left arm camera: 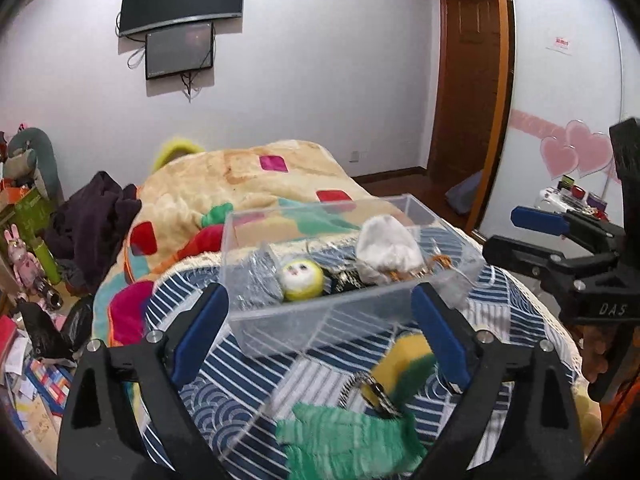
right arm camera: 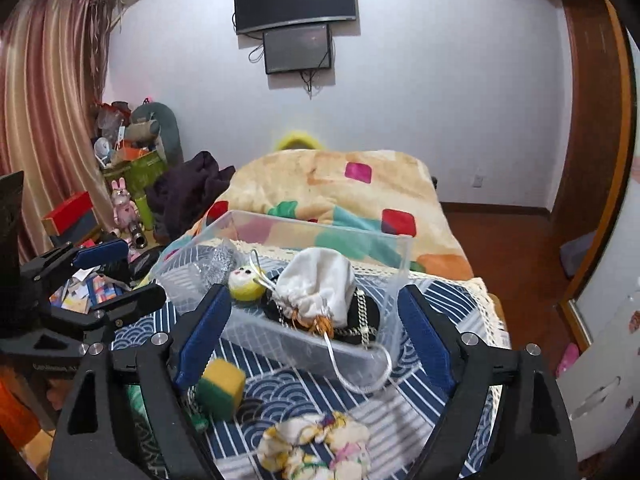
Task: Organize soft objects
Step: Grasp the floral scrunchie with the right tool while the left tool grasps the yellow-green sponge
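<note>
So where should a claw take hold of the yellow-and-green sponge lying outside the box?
Grip the sponge across its two upright side faces, coming down from above: it is a squat block lying free on the cloth, yellow face up, with open space on its right.

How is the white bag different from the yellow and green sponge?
The white bag lies inside the clear box; the sponge sits outside it on the striped cloth. The bag is floppy with a drawstring; the sponge is a blocky cube. The bag is one colour, the sponge two. Both look soft.
</note>
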Action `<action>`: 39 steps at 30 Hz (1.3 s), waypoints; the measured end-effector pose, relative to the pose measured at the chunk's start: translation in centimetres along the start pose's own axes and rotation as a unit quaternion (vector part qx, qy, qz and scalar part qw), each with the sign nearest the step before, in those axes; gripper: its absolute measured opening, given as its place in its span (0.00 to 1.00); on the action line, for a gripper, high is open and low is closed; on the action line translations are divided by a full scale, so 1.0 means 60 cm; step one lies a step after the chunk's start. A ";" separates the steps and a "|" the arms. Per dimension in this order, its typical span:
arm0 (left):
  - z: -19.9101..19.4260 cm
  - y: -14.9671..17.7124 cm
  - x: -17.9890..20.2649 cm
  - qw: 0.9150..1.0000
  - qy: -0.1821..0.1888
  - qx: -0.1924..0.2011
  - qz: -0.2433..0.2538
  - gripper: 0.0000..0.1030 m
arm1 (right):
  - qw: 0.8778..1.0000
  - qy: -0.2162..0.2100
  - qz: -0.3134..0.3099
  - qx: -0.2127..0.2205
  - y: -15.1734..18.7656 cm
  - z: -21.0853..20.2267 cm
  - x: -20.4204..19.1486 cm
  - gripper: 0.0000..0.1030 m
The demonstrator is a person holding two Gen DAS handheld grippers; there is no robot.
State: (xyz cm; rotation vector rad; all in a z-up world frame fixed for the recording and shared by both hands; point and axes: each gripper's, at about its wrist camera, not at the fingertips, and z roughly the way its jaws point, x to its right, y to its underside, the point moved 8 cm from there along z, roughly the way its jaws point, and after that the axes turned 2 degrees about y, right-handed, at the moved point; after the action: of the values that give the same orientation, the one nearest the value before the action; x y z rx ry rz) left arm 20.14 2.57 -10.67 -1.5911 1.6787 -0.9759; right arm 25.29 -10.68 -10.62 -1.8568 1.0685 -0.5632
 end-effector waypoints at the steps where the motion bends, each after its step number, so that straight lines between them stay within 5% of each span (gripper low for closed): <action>1: 0.001 0.007 0.004 1.000 0.004 -0.004 -0.002 0.91 | 1.000 0.000 0.000 -0.004 0.008 -0.001 0.001 0.81; 8: 0.023 0.068 0.034 0.998 0.032 -0.048 -0.005 0.90 | 0.998 -0.005 0.020 -0.062 0.086 0.015 0.009 0.81; 22: 0.100 0.102 0.109 0.990 0.094 -0.103 0.018 0.51 | 0.987 -0.046 0.033 -0.147 0.202 0.050 -0.004 0.81; 30: 0.094 0.097 0.101 0.990 0.103 -0.097 0.011 0.37 | 0.990 -0.035 0.023 -0.138 0.201 0.046 0.002 0.28; 39: 0.034 0.044 0.108 0.993 0.104 -0.036 0.027 0.36 | 0.995 -0.030 0.028 -0.089 0.166 0.012 0.005 0.22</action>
State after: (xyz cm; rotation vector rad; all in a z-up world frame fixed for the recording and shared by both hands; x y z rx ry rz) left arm 19.91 -4.09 -13.65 -1.5233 1.9085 -1.0965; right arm 21.54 -12.89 -19.64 -1.9777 1.1578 -0.3867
